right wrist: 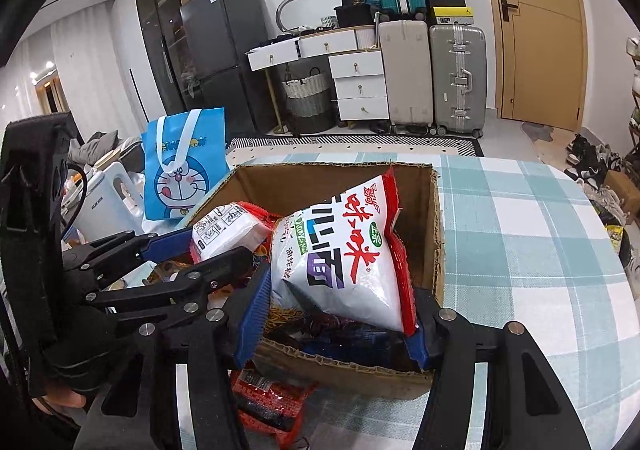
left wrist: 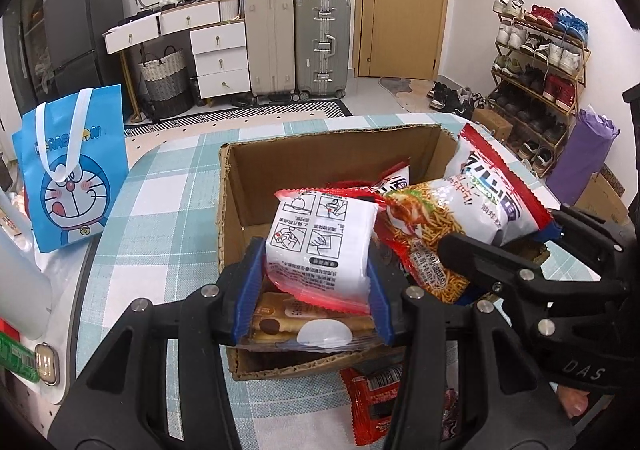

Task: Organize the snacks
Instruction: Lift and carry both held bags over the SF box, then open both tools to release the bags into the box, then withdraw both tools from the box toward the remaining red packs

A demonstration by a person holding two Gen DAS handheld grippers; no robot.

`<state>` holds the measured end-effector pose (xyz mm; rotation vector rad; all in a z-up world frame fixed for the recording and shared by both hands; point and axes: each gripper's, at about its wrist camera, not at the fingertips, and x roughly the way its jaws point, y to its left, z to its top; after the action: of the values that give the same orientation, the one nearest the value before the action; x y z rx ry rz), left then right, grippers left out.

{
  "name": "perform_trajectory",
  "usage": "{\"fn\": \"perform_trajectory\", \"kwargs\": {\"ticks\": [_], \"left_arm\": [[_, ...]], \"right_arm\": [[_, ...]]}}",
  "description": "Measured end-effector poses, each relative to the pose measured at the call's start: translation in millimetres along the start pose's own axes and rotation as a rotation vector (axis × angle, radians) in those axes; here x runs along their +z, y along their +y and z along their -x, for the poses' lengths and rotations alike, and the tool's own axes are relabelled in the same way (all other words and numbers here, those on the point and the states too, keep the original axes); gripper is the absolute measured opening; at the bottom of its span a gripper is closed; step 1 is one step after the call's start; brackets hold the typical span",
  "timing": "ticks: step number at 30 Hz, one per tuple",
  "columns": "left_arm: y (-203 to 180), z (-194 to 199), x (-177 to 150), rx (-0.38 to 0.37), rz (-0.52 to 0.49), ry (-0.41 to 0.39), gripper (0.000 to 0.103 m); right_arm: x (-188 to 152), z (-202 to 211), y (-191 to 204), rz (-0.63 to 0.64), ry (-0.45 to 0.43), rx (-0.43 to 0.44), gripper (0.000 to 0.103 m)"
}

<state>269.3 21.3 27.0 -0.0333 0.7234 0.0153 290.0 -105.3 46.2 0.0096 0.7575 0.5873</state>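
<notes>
Snacks fill a cardboard box (left wrist: 256,170) that stands near the front edge of a table (right wrist: 520,218) covered in a teal-and-white check cloth. A blue cartoon tote bag (left wrist: 72,170) stands upright at the table's left edge, apart from the box. The right gripper (right wrist: 336,314) is clamped on a large white noodle-snack bag (right wrist: 340,250), held tilted over the box's right half. The left gripper (left wrist: 316,282) is clamped on a smaller white packet with red edges (left wrist: 320,246) above the box's front left part. A red packet (right wrist: 272,406) lies flat on the cloth, touching the box's front wall.
</notes>
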Motion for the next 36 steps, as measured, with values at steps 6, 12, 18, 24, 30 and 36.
{"fn": "perform_trajectory", "kwargs": {"ticks": [6,12,18,24,30,36], "left_arm": [[-2,1,-1,0.006,-0.002,-0.003,0.046],[3,13,-1,-0.018,0.027,-0.018,0.060],[8,39,-5,-0.011,0.042,-0.060,0.082],[13,70,-17,-0.017,0.052,-0.096,0.102],[14,92,-33,-0.008,0.055,-0.102,0.102],[14,105,-51,-0.004,0.050,-0.104,0.102]], "right_arm": [[-3,15,-1,0.011,-0.033,-0.002,0.065],[-8,33,-7,0.000,-0.064,-0.027,0.074],[-15,49,-10,-0.016,-0.077,-0.029,0.096],[-27,61,-7,-0.011,-0.073,-0.017,0.102],[-39,73,-3,0.003,-0.086,-0.019,0.102],[-50,81,-4,-0.012,-0.091,-0.008,0.102]]}}
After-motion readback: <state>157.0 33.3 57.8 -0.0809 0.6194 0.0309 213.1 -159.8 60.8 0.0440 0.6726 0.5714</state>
